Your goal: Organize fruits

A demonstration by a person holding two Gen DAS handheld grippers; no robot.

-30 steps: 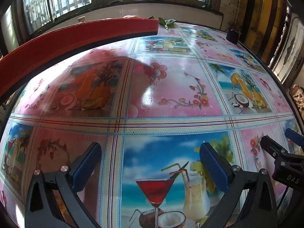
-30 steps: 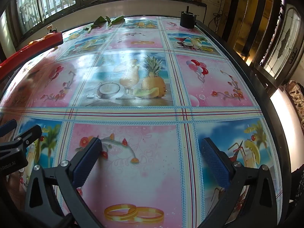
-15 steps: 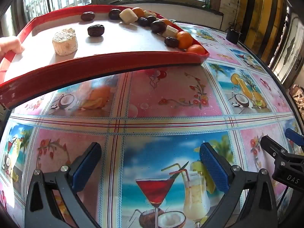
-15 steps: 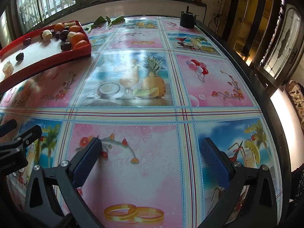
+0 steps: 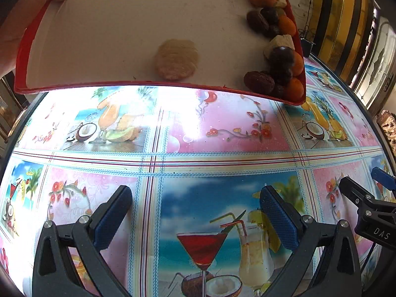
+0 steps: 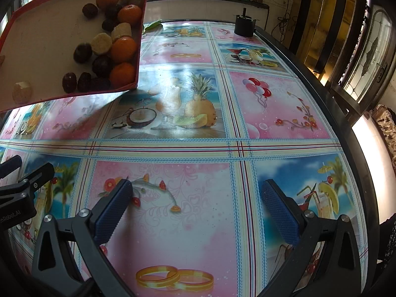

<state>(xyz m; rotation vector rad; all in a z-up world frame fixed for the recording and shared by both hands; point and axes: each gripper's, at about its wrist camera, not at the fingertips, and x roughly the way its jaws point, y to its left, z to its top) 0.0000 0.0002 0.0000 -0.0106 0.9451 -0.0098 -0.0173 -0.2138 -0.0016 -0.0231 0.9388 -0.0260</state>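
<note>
Both your claws, left [image 5: 195, 212] and right [image 6: 196, 206], hover released and empty over the bench [image 6: 198, 146] while a hand [image 5: 27, 12] tilts the red tray [image 5: 99, 24] above it, fruits [image 6: 109, 47] heaped in its low corner.

Red tray [image 5: 158, 84] now steeply tilted and closer to the cameras than half a second ago, when it was nearly level; a second ago only its rim showed. Fruits that lay spread along its far edge have slid into a pile [image 5: 279, 59] against its right wall. Pale round piece [image 5: 176, 59] now sits alone near the lower rim. A hand [image 5: 29, 7] grips the tray's left edge, larger in view.
</note>
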